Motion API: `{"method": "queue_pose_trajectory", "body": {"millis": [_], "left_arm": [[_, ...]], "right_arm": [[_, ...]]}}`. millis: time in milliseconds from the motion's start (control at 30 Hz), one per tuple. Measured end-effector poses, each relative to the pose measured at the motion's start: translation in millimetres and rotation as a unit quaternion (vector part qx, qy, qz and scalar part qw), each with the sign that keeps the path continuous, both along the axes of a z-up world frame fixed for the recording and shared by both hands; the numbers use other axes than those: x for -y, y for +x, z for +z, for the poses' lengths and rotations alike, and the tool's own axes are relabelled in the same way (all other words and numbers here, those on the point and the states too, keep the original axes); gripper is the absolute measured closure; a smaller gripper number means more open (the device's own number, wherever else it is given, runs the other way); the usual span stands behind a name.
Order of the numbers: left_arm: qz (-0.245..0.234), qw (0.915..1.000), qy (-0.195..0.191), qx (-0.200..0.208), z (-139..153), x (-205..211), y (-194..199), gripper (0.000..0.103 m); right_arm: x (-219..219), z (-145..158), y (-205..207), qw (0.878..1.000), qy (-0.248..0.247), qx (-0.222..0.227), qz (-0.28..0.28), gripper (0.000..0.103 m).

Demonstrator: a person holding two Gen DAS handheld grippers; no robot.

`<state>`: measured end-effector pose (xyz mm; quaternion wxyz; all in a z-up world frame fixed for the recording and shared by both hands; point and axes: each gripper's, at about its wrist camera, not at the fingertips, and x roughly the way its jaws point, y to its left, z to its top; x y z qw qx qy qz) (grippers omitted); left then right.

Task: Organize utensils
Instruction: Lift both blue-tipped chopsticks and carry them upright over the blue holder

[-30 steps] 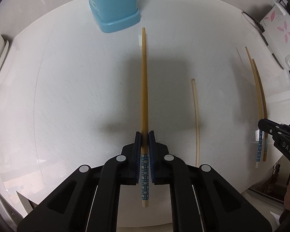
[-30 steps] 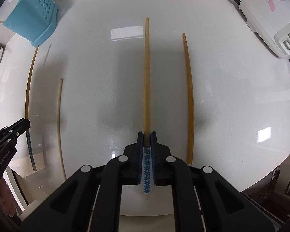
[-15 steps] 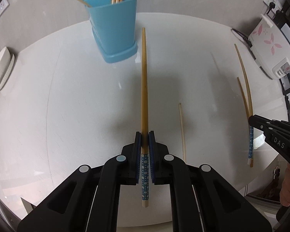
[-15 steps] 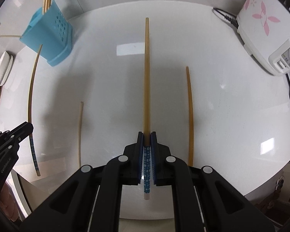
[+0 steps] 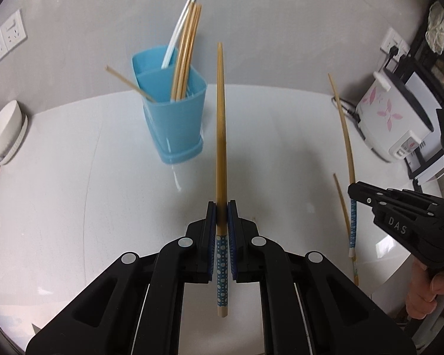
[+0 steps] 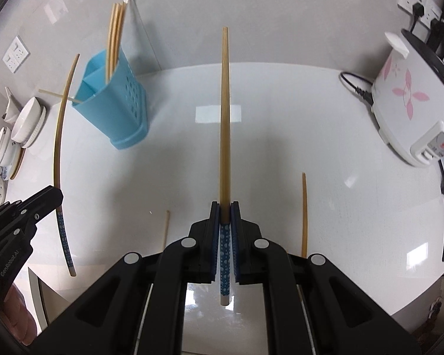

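Note:
My left gripper [image 5: 221, 210] is shut on a bamboo chopstick [image 5: 221, 136] with a blue dotted handle, held lifted off the white table [image 5: 74, 195] and pointing away. My right gripper [image 6: 225, 210] is shut on a matching chopstick [image 6: 225, 124], also in the air. Each gripper shows in the other's view: the right gripper [image 5: 353, 190] at the right edge, the left gripper [image 6: 54, 196] at the left edge. A blue utensil holder [image 5: 174, 118] [image 6: 115, 103] with several chopsticks stands at the far left. Two plain chopsticks [image 6: 304, 213] [image 6: 165, 230] lie on the table.
A white rice cooker [image 6: 408, 100] with pink flowers and its cable stand at the right. White bowls [image 6: 26, 124] are stacked at the left edge. Wall sockets [image 5: 6, 40] sit on the grey wall behind. A person's hand [image 5: 426, 293] holds the right gripper.
Both grippers have risen with their chopsticks and tilted up, so the holder, wall and rice cooker have come into view. The loose chopsticks stay on the table below.

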<state>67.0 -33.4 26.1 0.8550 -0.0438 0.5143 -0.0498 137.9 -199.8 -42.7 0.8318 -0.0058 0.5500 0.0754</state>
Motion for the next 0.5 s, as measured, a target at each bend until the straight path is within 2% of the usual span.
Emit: {"method": "queue_pose_trajectory", "body": {"millis": [500], "left_arm": [[0.033, 0.9944, -0.022, 0.098, 37, -28, 33, 0.096]], "right_arm": [[-34, 42, 36, 0.995, 0.038, 0.084, 0.028, 0.096]]}}
